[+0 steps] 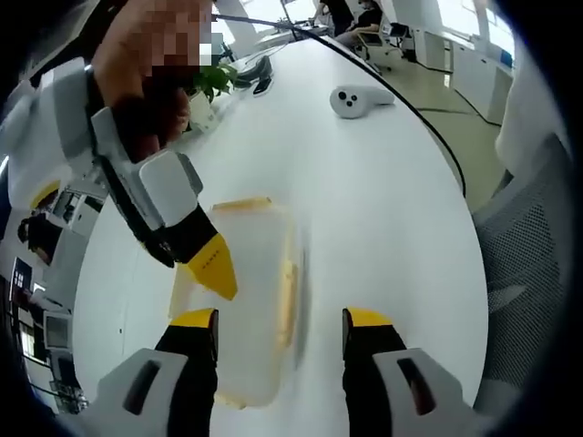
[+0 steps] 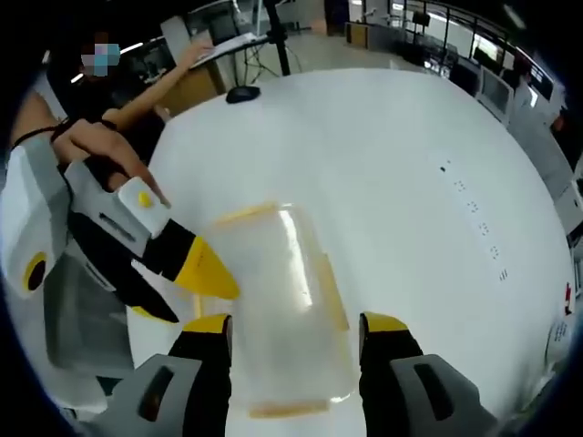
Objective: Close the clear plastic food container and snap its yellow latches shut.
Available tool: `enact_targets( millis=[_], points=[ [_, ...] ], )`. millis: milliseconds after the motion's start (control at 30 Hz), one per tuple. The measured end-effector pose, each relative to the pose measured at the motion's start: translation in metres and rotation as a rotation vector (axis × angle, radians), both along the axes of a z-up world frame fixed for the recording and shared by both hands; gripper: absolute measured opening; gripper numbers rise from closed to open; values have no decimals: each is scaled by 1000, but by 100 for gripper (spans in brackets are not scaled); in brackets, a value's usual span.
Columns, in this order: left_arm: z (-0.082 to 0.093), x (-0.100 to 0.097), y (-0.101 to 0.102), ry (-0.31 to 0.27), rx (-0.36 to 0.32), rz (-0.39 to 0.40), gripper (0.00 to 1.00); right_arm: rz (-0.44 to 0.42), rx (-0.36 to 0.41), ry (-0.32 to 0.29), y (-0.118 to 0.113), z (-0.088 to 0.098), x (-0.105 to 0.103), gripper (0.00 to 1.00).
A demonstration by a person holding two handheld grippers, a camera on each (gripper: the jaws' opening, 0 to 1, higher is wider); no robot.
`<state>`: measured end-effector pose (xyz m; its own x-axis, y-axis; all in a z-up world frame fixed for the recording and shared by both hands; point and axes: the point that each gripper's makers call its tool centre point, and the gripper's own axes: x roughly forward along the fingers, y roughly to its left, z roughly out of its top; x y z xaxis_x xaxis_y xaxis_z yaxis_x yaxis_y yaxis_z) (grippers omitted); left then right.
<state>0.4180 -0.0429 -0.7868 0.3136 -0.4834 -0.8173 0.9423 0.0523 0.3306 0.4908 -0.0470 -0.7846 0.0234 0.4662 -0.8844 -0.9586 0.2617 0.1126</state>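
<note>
My left claw (image 1: 281,320) and my right claw (image 2: 296,326) both have wide-apart jaws and hold nothing. The clear plastic box with yellow latches (image 2: 281,305) sits mid-way on the round white desk (image 2: 410,173). A hard push could slide it away.

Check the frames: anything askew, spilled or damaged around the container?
Nothing stands out. The clear container sits flat on the white table, its yellow latches intact, with no spill in sight. Motion blur hides whether the lid is seated.
</note>
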Motion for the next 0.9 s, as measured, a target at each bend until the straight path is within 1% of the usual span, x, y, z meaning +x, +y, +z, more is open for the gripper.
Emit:
enact_targets(
  millis=[33,67,100,133,167,267,367,467,567,600,633,667,733,867,900],
  points=[
    [0,0,1,8,-3,-3,58,7,-5,-3,-1,0,-1,57],
    [0,-1,2,29,-3,6,59,12,-8,2,-1,0,-4,57],
    [0,0,4,29,3,7,59,19,-8,7,-1,0,-7,58],
    [-2,1,8,34,28,14,60,29,-13,7,-2,0,-9,59],
    [-4,1,11,43,39,19,60,35,-20,2,-3,-1,-10,60],
    [-3,2,14,59,27,18,61,46,-29,-1,-6,0,-14,61],
    [-2,6,18,55,40,15,62,64,-41,-12,-9,-1,-17,62],
    [0,10,20,59,41,14,66,71,-42,-35,-10,0,-18,65],
    [0,15,22,56,47,15,70,70,-48,-43,-12,0,-20,67],
    [-1,17,24,59,59,23,70,78,-51,-49,-13,-1,-22,67],
    [-2,17,25,61,66,26,70,87,-58,-53,-14,-1,-24,67],
    [-3,16,27,76,81,32,70,105,-74,-60,-16,-2,-27,67],
    [-4,18,27,67,87,24,73,124,-97,-85,-20,-5,-27,69],
    [-5,18,26,60,102,9,75,113,-82,-74,-18,-2,-30,69],
    [-5,19,26,59,102,7,76,124,-85,-90,-19,-2,-30,69]
  ],
)
